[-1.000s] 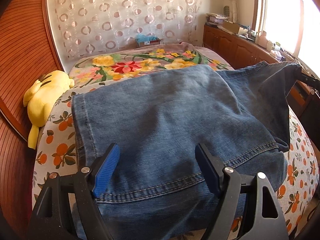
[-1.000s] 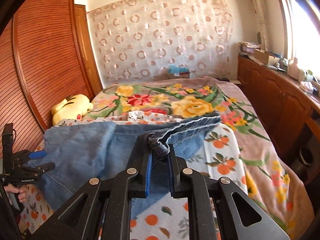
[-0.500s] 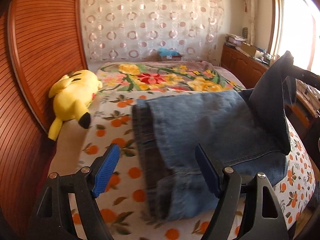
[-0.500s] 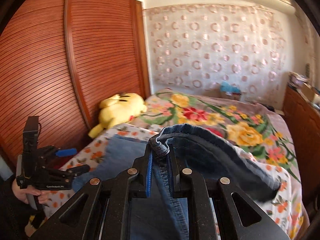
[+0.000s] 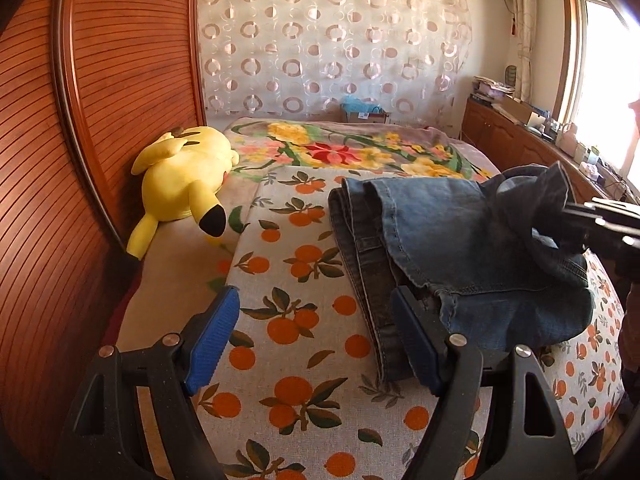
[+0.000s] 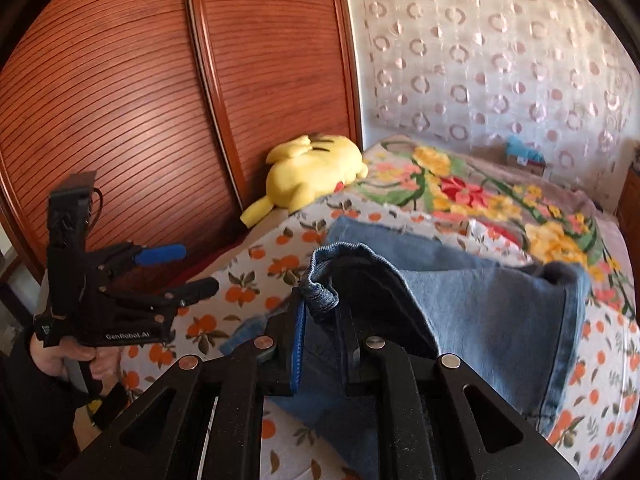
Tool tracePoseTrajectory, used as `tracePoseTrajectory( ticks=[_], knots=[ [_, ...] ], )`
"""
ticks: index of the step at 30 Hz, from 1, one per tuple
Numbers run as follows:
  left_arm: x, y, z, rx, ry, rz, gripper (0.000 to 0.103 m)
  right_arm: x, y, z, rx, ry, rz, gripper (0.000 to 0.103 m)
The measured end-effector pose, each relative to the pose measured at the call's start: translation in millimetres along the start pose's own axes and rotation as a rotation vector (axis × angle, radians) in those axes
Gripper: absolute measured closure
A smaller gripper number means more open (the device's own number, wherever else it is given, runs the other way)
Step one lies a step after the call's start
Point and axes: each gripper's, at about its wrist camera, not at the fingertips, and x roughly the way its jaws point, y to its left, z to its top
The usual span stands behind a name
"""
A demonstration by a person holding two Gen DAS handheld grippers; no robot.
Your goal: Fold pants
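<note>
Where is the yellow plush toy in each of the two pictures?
Left wrist view: the yellow plush toy lies at middle left, against the wooden wardrobe doors, left of the jeans.
Right wrist view: the plush toy sits just above the centre, beyond the jeans.
Shared landmark: the orange-print bedsheet under the jeans.

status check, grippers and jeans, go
Left gripper open, holding nothing. Right gripper shut on jeans edge, lifted over bed. Plush toy off to the side.
</note>
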Motion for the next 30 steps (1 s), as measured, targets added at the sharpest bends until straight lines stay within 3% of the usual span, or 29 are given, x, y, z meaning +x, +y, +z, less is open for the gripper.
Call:
tracePoseTrajectory(
  ticks=[3, 7, 15, 20, 30],
  knots=[
    [2, -6, 1, 0.012, 0.000, -0.014, 0.024, -2, -2, 6, 0.020, 0.015, -0.012, 0.083],
    [5, -21, 6, 0.031, -0.005, -0.039, 0.025, -22, -10, 4, 0.043, -0.005, -0.028, 0.062],
    [17, -68, 23, 0.092, -0.013, -0.118, 0.024, -55, -25, -19, 0.071, -0.034, -0.135, 0.060],
    [24, -96, 24, 0.151, -0.002, -0.168, 0.024, -69, -32, -40, 0.114, 0.002, -0.239, 0.060],
    [28, -103, 13, 0.176, 0.028, -0.212, 0.025, -54, -26, -45, 0.202, 0.072, -0.216, 0.060]
  ],
)
